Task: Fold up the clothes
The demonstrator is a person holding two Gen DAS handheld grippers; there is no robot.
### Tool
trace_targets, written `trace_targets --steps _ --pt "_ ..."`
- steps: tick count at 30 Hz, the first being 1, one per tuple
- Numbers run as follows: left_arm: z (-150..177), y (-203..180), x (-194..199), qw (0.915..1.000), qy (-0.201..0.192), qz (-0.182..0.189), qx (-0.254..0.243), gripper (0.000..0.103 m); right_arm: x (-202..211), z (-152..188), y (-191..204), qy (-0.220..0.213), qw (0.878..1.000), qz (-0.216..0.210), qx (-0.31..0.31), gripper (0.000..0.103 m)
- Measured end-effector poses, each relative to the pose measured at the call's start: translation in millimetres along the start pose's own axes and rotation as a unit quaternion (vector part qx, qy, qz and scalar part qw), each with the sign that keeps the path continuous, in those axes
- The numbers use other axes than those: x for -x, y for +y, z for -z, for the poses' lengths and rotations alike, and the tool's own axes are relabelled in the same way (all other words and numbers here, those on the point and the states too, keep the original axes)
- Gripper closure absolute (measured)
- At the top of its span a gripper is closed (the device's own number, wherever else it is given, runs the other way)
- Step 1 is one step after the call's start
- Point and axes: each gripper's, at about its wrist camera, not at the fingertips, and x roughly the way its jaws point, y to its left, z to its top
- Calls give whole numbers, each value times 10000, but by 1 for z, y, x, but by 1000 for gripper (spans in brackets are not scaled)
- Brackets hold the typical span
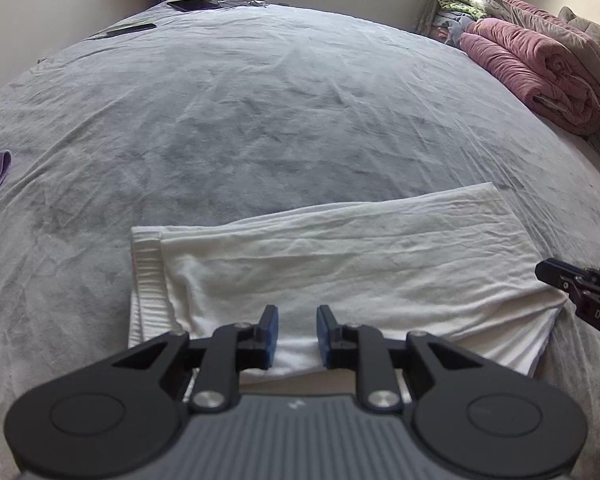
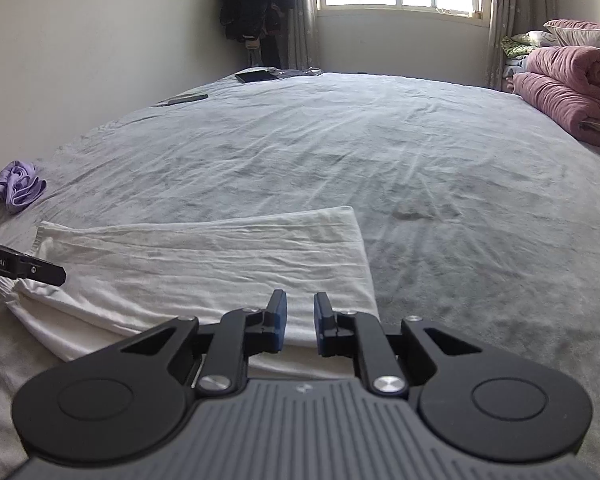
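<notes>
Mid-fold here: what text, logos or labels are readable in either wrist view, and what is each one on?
"DAS": white letters on the right gripper, cut off at the edge of the left wrist view.
"Robot_AI": white letters on the left gripper, at the left edge of the right wrist view.
Small pale mark on each gripper's grey body: too small to read.

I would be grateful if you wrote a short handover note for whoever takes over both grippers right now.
Left gripper: open, nothing between the pads, over the near edge of the white garment, towards its ribbed-band end.
Right gripper: open, empty, over the near edge at the other end.
White garment: lies flat on the grey bed sheet, already folded lengthwise into a long strip.
Purple garment: crumpled at the bed's left side, untouched.
Done: the first fold.
Left: probably fold the strip across into a compact stack, then fold the purple piece.
</notes>
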Motion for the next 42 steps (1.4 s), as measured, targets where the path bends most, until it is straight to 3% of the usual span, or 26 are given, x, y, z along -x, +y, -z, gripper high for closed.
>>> trace_targets --steps 3,6,8,12,15,21,23,26,28,37,42 --pt "1 8 -4 9999 97 -54 122 80 -4 11 -6 277 9995 162 65 90" --pt "1 11 -1 9997 84 -69 206 80 14 22 -20 122 9994 311 -30 89" --pt "-1 10 2 9997 -4 -56 245 80 24 28 -18 -8 9976 642 255 76" --pt "-4 -3 11 9991 -316 242 109 77 24 31 -3 -151 9919 999 774 75" --pt "-5 -15 7 9983 -339 463 91 76 15 32 15 -118 9872 1040 1201 74" --pt "-5 -36 -12 9957 -207 887 172 76 -5 43 52 -5 9578 1420 2497 74" --pt "-5 -42 -18 9962 -119 848 126 76 -10 41 56 60 9478 1440 2846 73" --pt "-5 -45 -22 9975 -30 705 59 76 -16 39 59 85 9301 1514 3345 64" --pt "-6 -45 -23 9975 -5 698 96 76 -17 38 57 71 9246 1497 3503 63" --pt "-8 -47 -25 9978 50 663 49 76 -14 30 47 -189 9281 1540 3384 59" --pt "-8 -48 -25 9978 57 660 44 75 -29 30 59 -187 9201 1543 3595 59"
